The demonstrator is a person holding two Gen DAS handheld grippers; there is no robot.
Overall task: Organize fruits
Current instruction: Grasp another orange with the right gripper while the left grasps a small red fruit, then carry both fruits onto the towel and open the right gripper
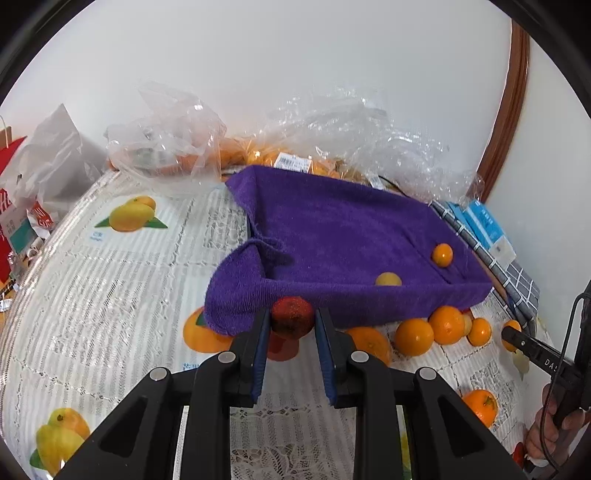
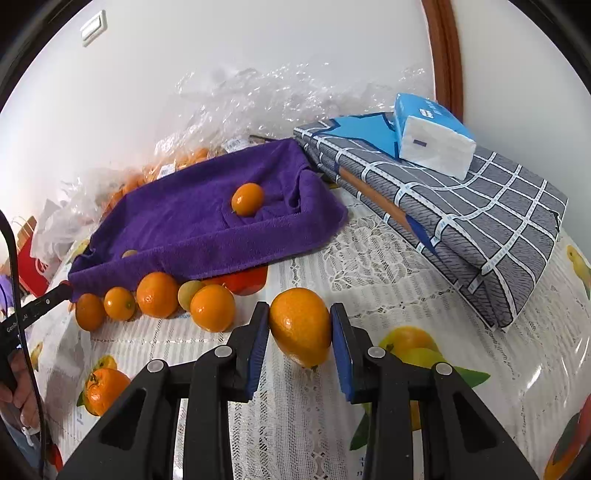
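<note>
- Left wrist view: low, close over the tablecloth point(image 1: 110, 277), facing the purple towel tray point(image 1: 332, 229) at 12 o'clock.
- Right wrist view: equally near, with the same purple towel tray point(image 2: 192, 221) at 11 o'clock; both views share it.

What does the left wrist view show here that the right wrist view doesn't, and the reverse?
Left wrist only: the left gripper closed on a red fruit, and a printed mango on the tablecloth.

Right wrist only: the right gripper closed on an orange, and a wall switch.

Both: the purple towel holding two small fruits, loose oranges along its near edge, and the tissue pack on folded checked fabric.
</note>
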